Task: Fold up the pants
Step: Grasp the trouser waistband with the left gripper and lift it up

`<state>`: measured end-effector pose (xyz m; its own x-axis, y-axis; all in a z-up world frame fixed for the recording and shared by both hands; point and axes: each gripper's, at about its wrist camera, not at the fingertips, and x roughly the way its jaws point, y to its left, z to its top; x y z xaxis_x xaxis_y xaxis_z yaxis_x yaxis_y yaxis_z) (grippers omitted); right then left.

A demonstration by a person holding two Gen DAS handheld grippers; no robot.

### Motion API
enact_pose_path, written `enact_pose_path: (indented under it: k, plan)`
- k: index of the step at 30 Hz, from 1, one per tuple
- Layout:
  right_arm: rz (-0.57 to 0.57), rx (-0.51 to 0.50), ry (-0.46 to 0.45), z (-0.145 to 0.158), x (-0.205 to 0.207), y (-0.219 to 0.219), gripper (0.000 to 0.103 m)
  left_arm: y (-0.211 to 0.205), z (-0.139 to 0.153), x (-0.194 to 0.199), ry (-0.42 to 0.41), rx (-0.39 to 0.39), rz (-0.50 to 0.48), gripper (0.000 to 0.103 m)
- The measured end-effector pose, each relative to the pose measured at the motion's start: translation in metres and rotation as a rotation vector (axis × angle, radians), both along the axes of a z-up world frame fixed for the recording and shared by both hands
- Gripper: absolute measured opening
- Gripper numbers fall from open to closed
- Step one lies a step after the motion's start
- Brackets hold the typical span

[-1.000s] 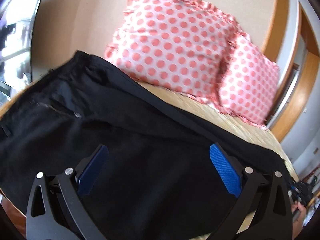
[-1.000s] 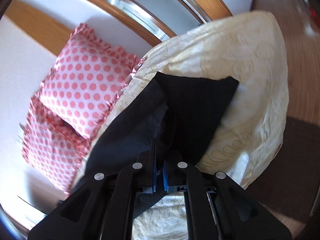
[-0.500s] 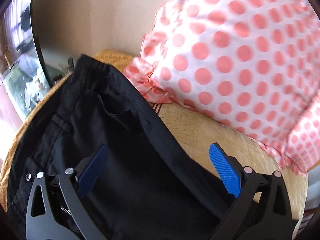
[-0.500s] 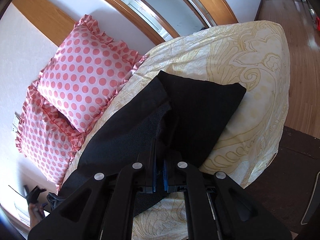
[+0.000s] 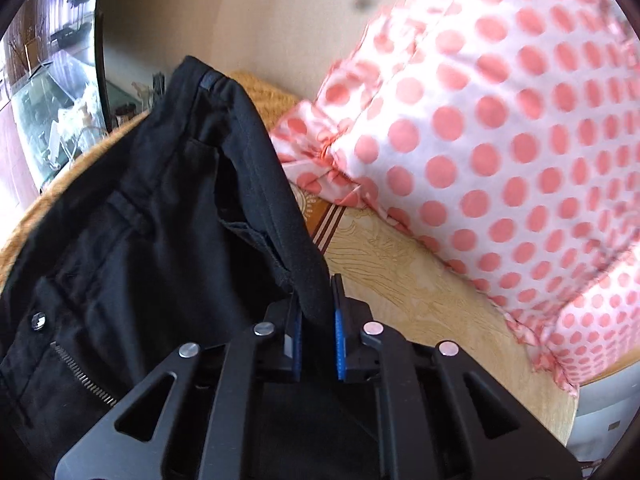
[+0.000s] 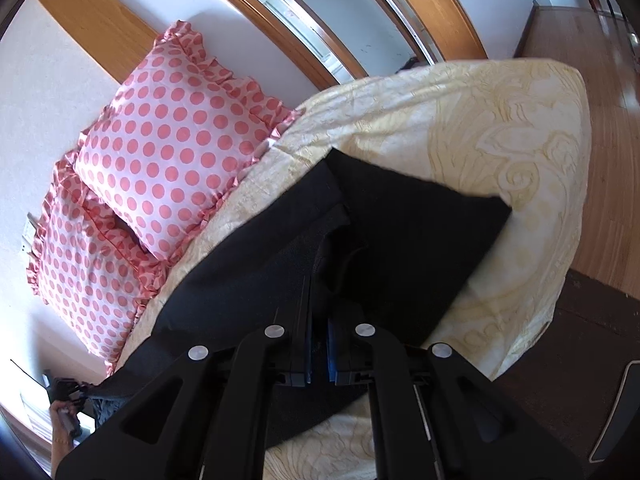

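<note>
Holding the black pants point(image 5: 152, 264) at both ends, we judge the fold as barely begun: the grips are set, the folding itself is still ahead. In the left wrist view our left gripper point(image 5: 317, 334) has its blue pads pinched narrowly on the far side edge of the pants near the waistband, a ridge of black cloth rising from the pads toward 11 o'clock. The button point(image 5: 38, 320) and zipper point(image 5: 82, 376) lie at 8 o'clock, so the front of the waist faces up and looks spread flat.

In the right wrist view our right gripper point(image 6: 319, 354) is clamped tight on black fabric at the leg end, with the cloth bunched just ahead of the pads. One leg hem point(image 6: 460, 216) stretches out toward 1 o'clock on the cream patterned bedspread point(image 6: 500, 128); the polka-dot pillows point(image 6: 176, 152) sit at 10 o'clock, beside the pants and clear of them.

So the garment lies lengthwise across the bed, apparently already doubled leg on leg, though we cannot confirm that under the folds. What remains, as we read it: lift both held ends, bring legs toward waist, lay the halves together and smooth the result
</note>
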<state>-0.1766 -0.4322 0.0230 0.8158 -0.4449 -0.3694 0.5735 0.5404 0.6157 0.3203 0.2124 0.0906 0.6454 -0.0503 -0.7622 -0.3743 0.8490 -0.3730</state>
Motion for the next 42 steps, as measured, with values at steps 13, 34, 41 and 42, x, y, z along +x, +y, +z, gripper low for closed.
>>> enact_pose_path:
  k: [13,34,41,42]
  plan:
    - [-0.060,-0.045,-0.015,0.021,-0.015,-0.016,0.005,0.005,-0.037,-0.285,-0.260,0.022,0.076,0.012]
    - [-0.068,-0.041,-0.006,0.021,-0.008,-0.015,0.005,0.105,-0.070,-0.296,-0.217,-0.329,0.265,0.073]
    - [-0.063,-0.045,-0.004,0.021,-0.004,-0.014,0.005,0.131,-0.071,-0.291,-0.212,-0.329,0.326,0.016]
    - [-0.063,-0.047,-0.003,0.021,-0.004,-0.014,0.005,0.134,-0.070,-0.293,-0.214,-0.324,0.329,0.012]
